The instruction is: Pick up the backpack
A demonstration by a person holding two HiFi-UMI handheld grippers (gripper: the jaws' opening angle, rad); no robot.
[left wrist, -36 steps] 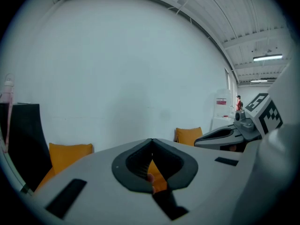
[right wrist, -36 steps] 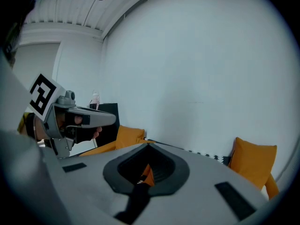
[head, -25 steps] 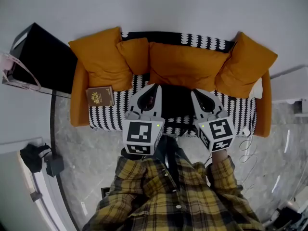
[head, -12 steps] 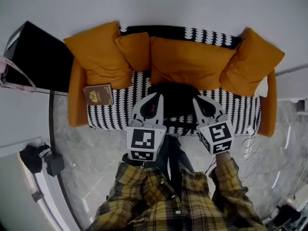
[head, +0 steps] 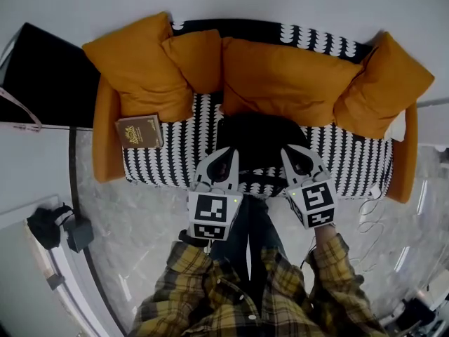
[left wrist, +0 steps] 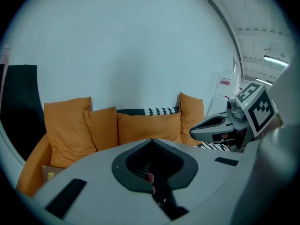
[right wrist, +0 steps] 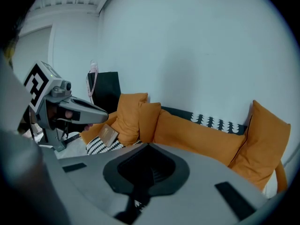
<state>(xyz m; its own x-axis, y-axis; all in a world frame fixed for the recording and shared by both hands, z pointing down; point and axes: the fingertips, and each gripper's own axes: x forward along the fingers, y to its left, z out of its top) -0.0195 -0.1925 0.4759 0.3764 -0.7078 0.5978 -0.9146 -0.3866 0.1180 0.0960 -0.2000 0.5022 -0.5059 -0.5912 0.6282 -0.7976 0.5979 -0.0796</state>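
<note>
The backpack (head: pixel 256 135), black and rounded, lies on the sofa (head: pixel 107 142) seat at the middle, close to the front edge and just below the long centre cushion (head: pixel 287 83). Both grippers hang over its front part. The left gripper (head: pixel 223 159) points at its left front corner, the right gripper (head: pixel 295 156) at its right front corner, with the markered cubes back over the floor (head: pixel 133 237).

In the left gripper view the two jaws are drawn together in front of the camera and nothing is clamped between them. The right gripper view shows the same: jaws closed on each other, holding nothing.

The seat carries a black-and-white patterned cover (head: pixel 175 153), which runs from arm to arm and up over the back edge. A brown book (head: pixel 139 132) lies at the left end of the seat, touching the left arm and partly under the big orange cushion (head: pixel 133 69) in the left back corner. A smaller cushion (head: pixel 196 58) leans beside that one, and another cushion (head: pixel 386 90) fills the right back corner.

A black cabinet (head: pixel 42 76) stands just past the sofa's left arm. The person's yellow plaid shirt (head: pixel 231 293) fills the near edge of the head view.
</note>
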